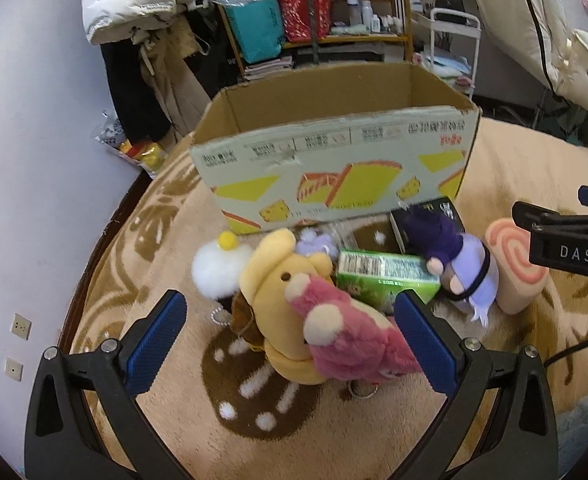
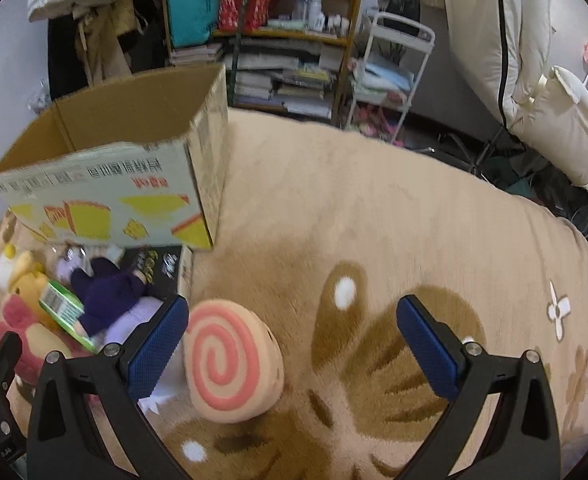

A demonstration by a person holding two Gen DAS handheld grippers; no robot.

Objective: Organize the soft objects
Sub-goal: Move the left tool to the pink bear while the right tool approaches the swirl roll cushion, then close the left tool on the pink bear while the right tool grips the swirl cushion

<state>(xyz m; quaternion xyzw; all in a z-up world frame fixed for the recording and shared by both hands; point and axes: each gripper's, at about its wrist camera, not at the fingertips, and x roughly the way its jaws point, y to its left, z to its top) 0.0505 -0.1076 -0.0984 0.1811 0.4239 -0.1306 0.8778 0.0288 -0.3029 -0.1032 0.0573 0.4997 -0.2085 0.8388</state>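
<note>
Left wrist view: the left gripper [image 1: 290,338] hangs with jaws wide apart around the pink plush [image 1: 350,340] lying on the yellow bear plush [image 1: 278,296], near side of the cardboard box [image 1: 334,156] on the beige blanket [image 1: 374,432]. Both look light and squashy, so a pinch across the pink body should sink in and hold; fur may slip if only grazed. Over on the right, the right gripper [image 2: 292,346] is spread open too, the spiral-roll plush [image 2: 230,360] just inside its left finger. That one seems firmer foam, best taken across its flat faces.
</note>
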